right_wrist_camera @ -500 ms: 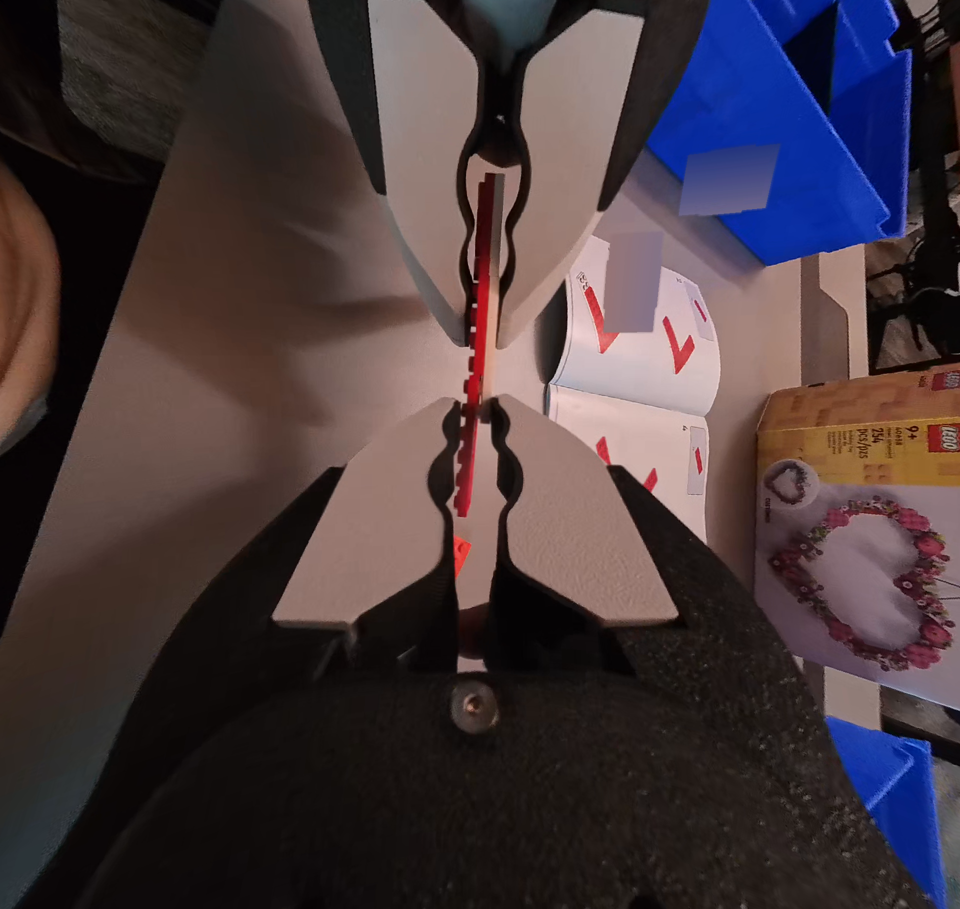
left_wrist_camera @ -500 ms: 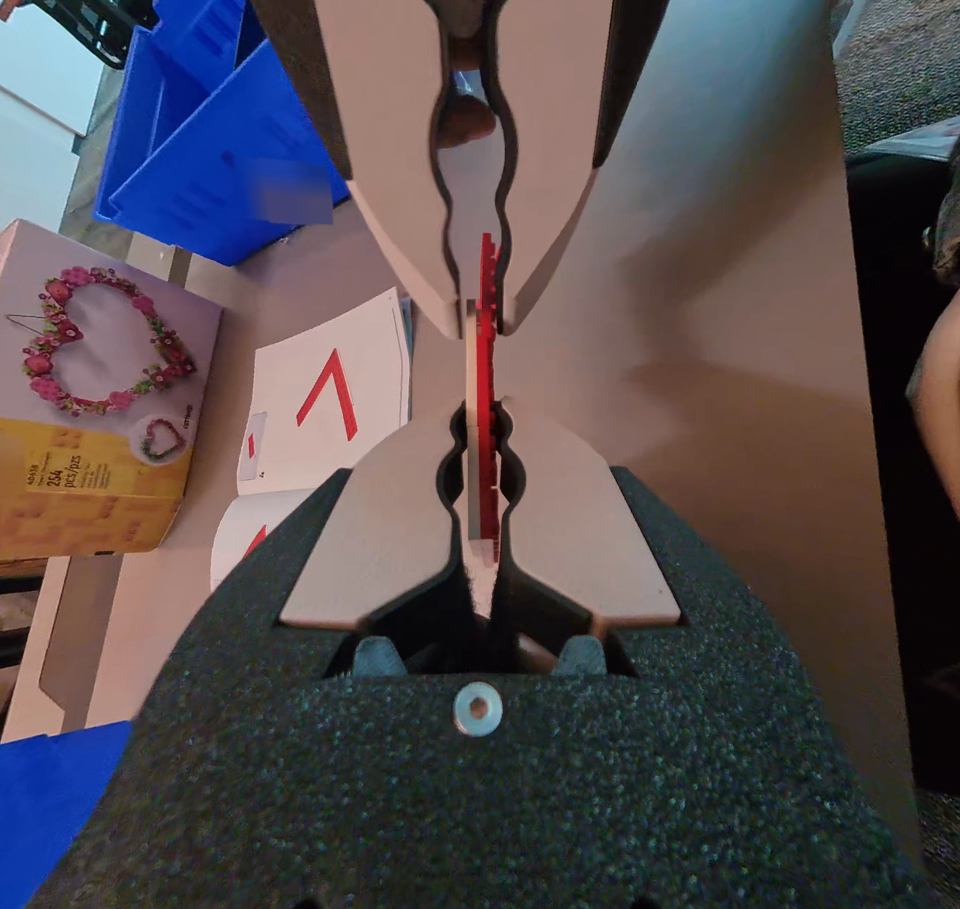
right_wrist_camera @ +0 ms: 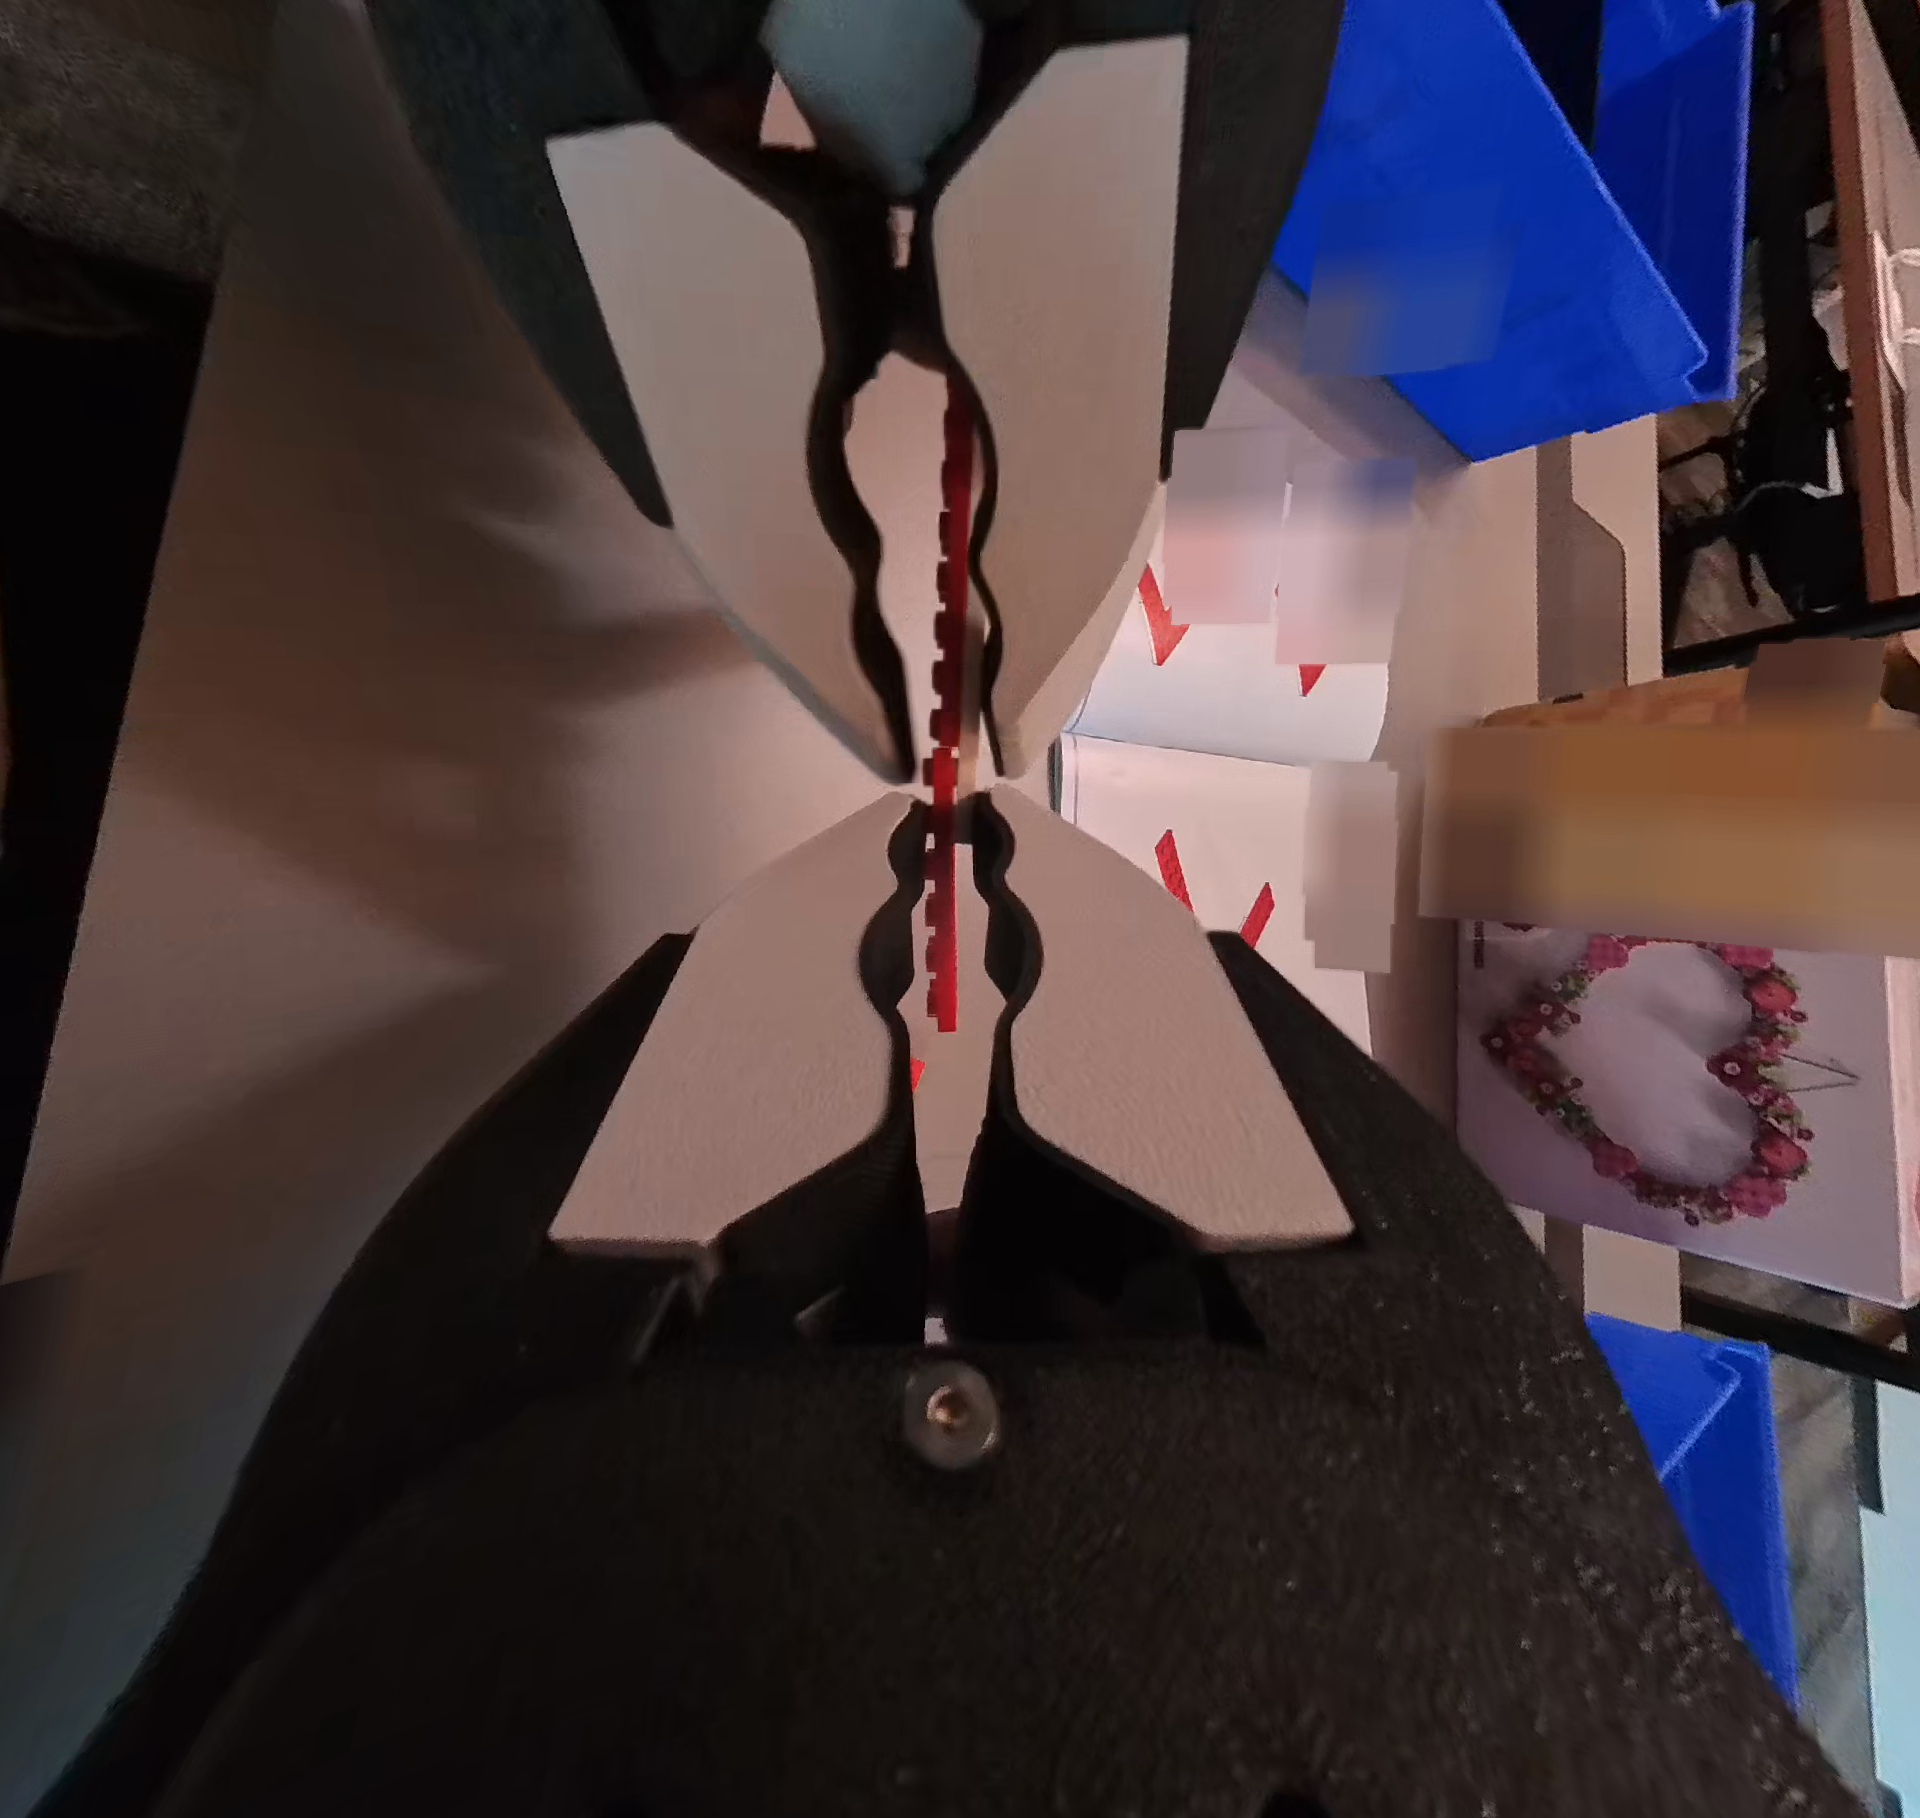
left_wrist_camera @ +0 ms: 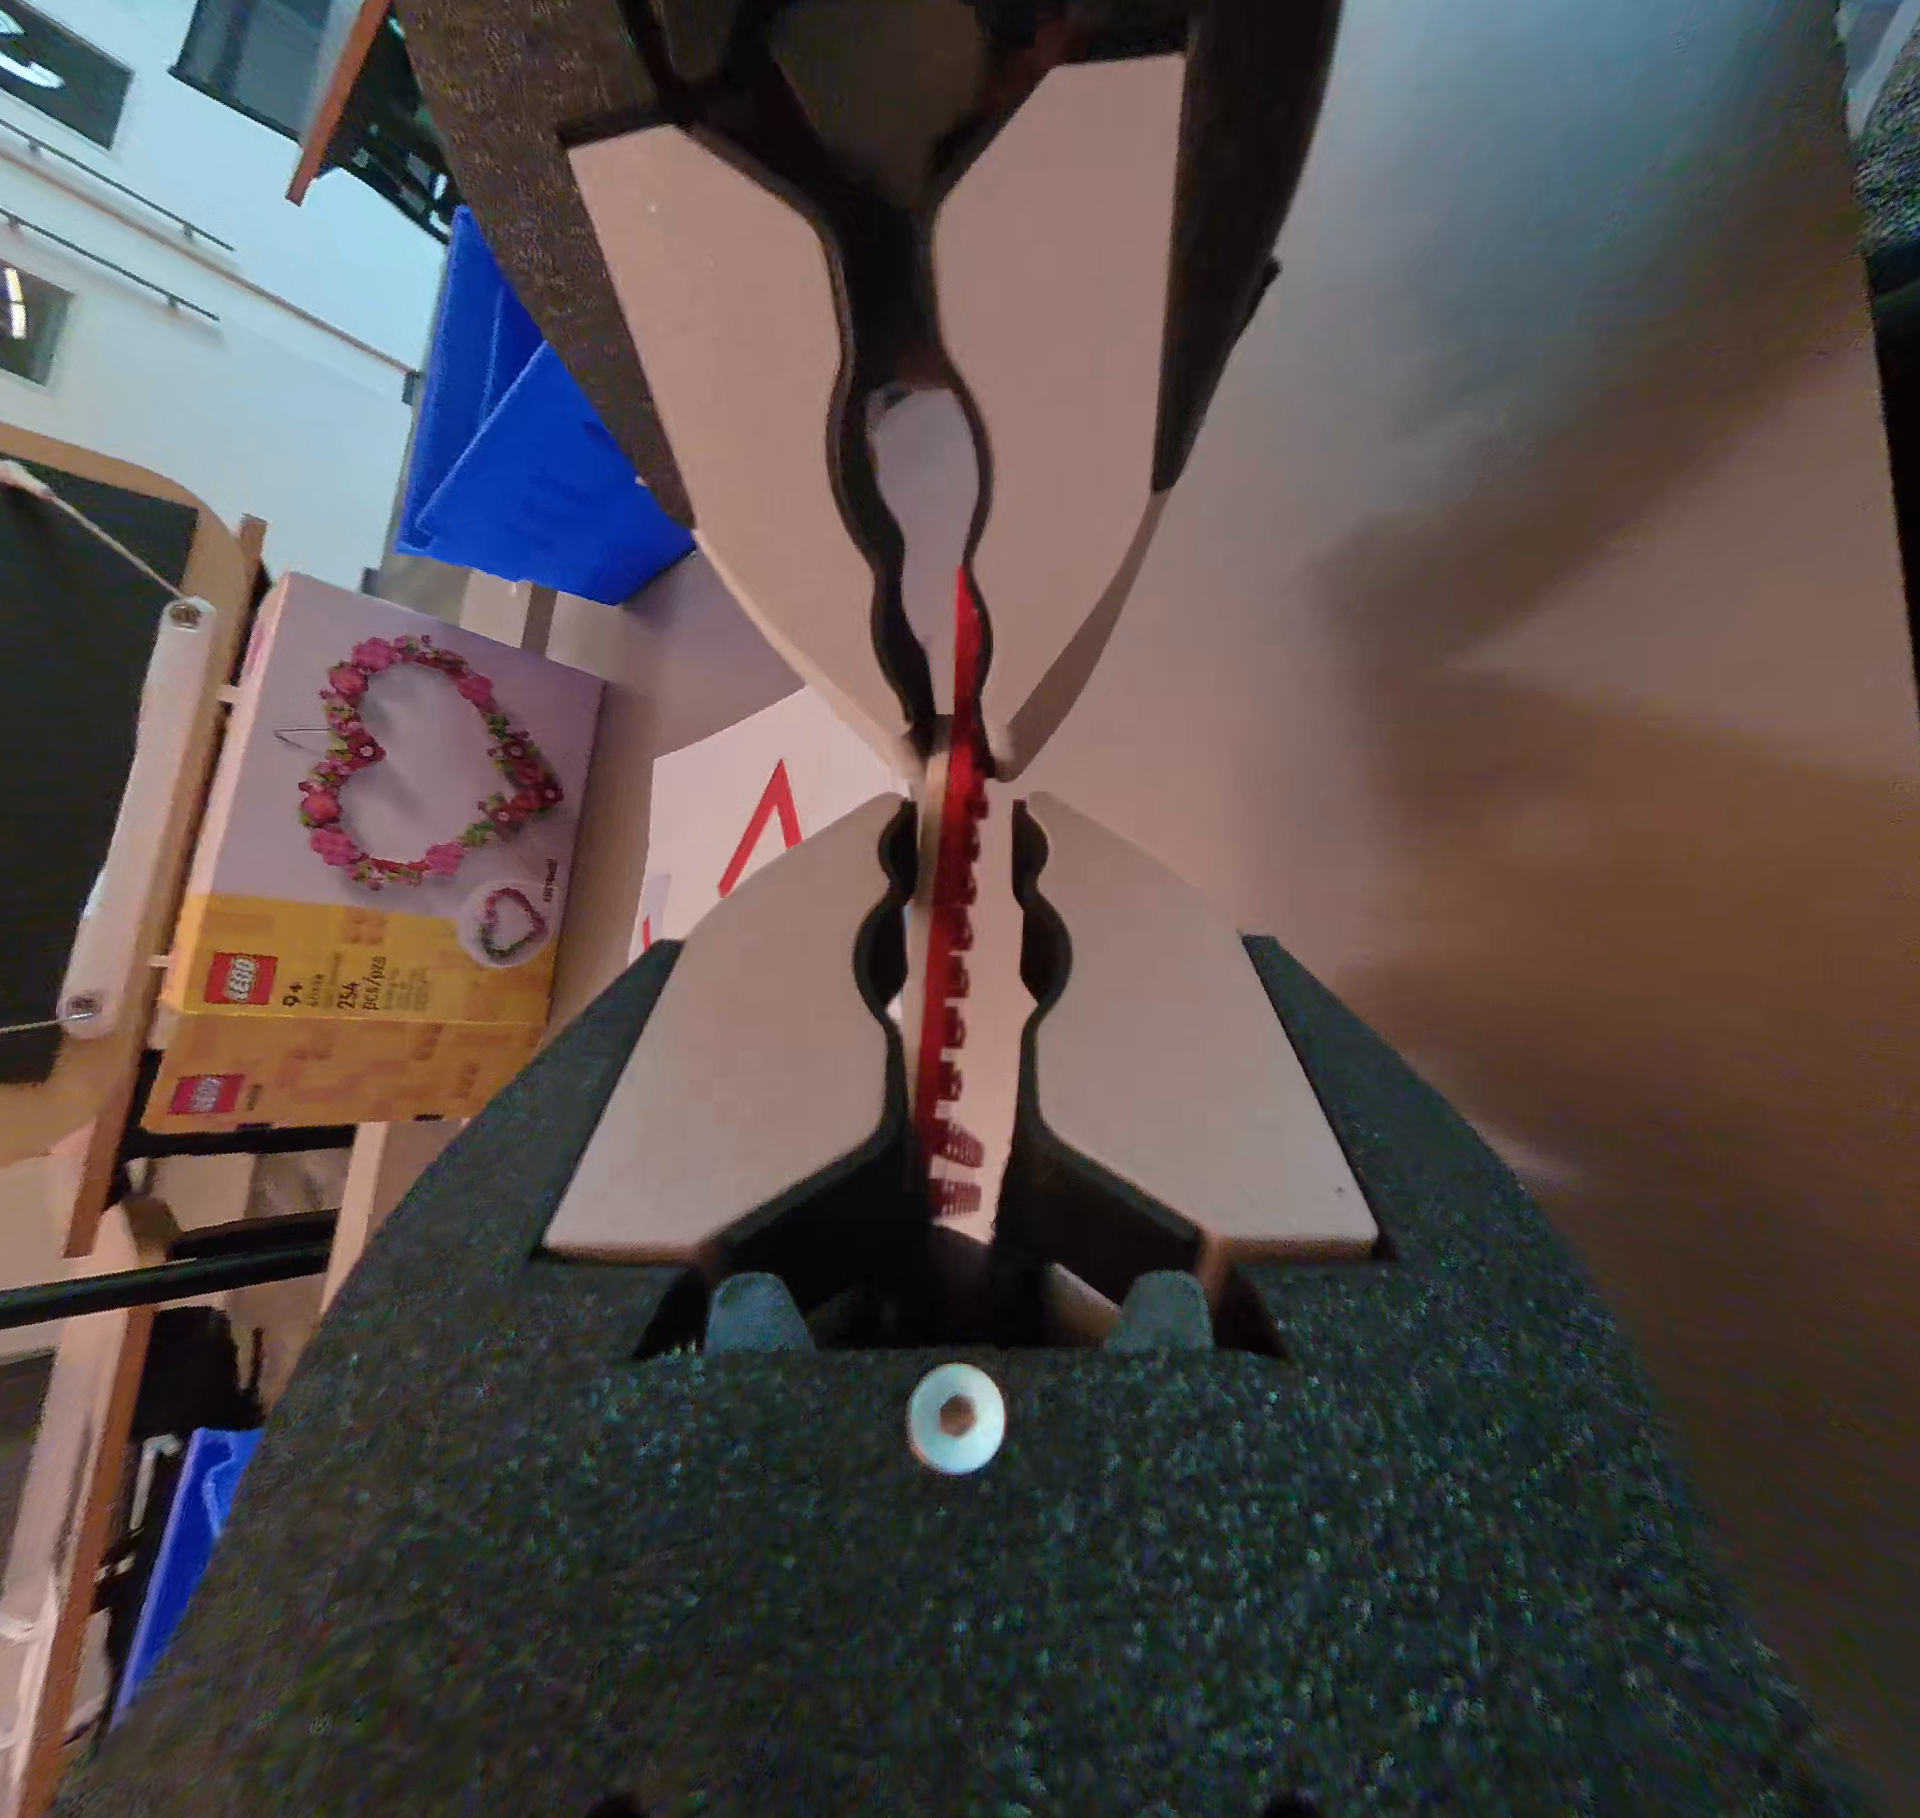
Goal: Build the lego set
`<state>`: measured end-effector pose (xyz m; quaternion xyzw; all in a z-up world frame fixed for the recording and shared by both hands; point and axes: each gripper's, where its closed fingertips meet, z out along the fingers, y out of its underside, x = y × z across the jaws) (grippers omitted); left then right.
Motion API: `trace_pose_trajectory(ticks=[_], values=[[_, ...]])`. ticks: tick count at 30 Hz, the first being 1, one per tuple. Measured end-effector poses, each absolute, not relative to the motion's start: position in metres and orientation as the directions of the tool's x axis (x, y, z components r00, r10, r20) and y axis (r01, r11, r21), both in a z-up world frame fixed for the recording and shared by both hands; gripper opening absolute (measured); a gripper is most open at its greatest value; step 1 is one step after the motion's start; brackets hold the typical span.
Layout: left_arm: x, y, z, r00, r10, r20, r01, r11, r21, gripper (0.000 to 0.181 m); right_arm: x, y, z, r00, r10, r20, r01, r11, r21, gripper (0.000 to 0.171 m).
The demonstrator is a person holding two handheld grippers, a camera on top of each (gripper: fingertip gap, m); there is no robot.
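Btwn 2 tongs, left tongs (left_wrist_camera: 961, 812), right tongs (right_wrist_camera: 945, 807), 1 red plate (right_wrist_camera: 951, 833).

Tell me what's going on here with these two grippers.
A person is building a lego set with two handheld grippers. The left gripper and the right gripper meet tip to tip above the table, each shut on an end of a long red studded piece. The open instruction booklet, the set's box and blue bins lie alongside.
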<state>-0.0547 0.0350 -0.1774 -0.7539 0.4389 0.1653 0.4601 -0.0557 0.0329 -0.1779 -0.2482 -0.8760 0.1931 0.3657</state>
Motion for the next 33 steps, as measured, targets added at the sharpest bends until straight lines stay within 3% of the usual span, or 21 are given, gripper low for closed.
trace_pose_trajectory(ticks=[4,10,16,24,27,33], values=[[-0.057,0.036,-0.178,0.587,-0.507,-0.631,-0.795,-0.214,-0.568,0.008,-0.057,0.034,-0.177,-0.565,0.599,0.567,0.313,0.792,-0.524,0.009],[-0.056,0.035,-0.182,0.572,-0.519,-0.636,-0.808,-0.22,-0.547,0.008,-0.056,0.033,-0.181,-0.531,0.618,0.58,0.346,0.782,-0.518,0.009],[-0.058,0.033,-0.184,0.618,-0.529,-0.582,-0.767,-0.239,-0.596,0.008,-0.06,0.032,-0.182,-0.488,0.676,0.552,0.369,0.733,-0.572,0.008],[-0.063,0.034,-0.183,0.626,-0.517,-0.584,-0.764,-0.254,-0.593,0.008,-0.065,0.034,-0.179,-0.427,0.601,0.676,0.286,0.799,-0.529,0.011],[-0.069,0.033,-0.177,0.654,-0.501,-0.567,-0.738,-0.257,-0.624,0.008,-0.067,0.036,-0.171,-0.383,0.633,0.673,0.264,0.773,-0.577,0.012],[-0.082,0.032,-0.17,0.721,-0.486,-0.494,-0.657,-0.251,-0.711,0.008,-0.057,0.036,-0.154,-0.408,0.752,0.517,0.205,0.627,-0.751,0.036]])
